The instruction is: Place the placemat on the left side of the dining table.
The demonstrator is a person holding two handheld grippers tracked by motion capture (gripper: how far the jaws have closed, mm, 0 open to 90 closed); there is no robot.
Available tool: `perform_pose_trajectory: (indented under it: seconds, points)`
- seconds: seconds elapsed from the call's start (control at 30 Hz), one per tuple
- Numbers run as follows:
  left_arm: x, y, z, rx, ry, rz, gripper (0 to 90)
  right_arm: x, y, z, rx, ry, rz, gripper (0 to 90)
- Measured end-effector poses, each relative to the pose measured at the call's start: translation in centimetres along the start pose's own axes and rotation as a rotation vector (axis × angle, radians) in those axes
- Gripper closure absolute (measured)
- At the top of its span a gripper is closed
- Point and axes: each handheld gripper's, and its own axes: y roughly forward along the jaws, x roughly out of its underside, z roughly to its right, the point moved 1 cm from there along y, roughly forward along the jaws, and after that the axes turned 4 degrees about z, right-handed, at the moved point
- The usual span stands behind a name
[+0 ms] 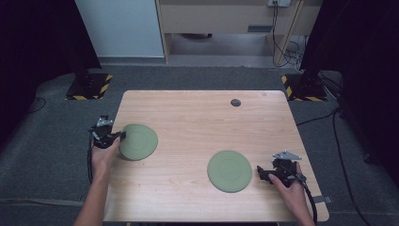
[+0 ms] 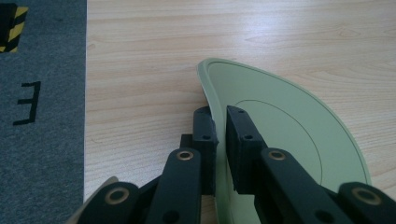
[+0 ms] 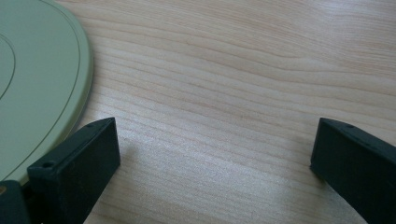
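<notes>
While our left tongs (image 2: pixel 220 135) pinched the rim of the left green plate (image 1: pixel 138 141), tipping it up off the counter (image 1: pixel 197 117) near its left edge, we judged ourselves at the lifting step; the next move would call for carrying it level across to the other green plate (image 1: pixel 229 171), probably to stack them. Our right tongs (image 3: pixel 212 154) stood wide open, holding nothing, just beside that second plate's rim. Both plates were flat, pale green discs with a faint inner ring.

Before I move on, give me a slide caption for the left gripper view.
Left gripper fingers clamp the rim of a round pale-green plate, tilted above the light wooden table.
</notes>
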Motion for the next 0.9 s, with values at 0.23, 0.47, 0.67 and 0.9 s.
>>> perform_pose_trajectory:
  seconds: [0.23,0.47,0.67,0.9]
  points:
    - [0.2,0.2,-0.2,-0.001,-0.003,-0.002,81.3,0.0,0.0,0.0,-0.003,-0.004,-0.001,1.6]
    - [0.2,0.2,-0.5,-0.019,0.005,-0.016,75.3,0.0,0.0,-0.1,-0.003,-0.004,0.0,1.6]
    - [-0.1,0.2,-0.4,-0.084,0.065,-0.059,56.7,0.0,0.0,-0.1,-0.005,-0.005,0.0,1.6]
    - [-0.8,0.0,0.4,-0.1,0.082,-0.051,37.9,0.0,0.0,-0.1,-0.006,-0.007,0.0,1.6]
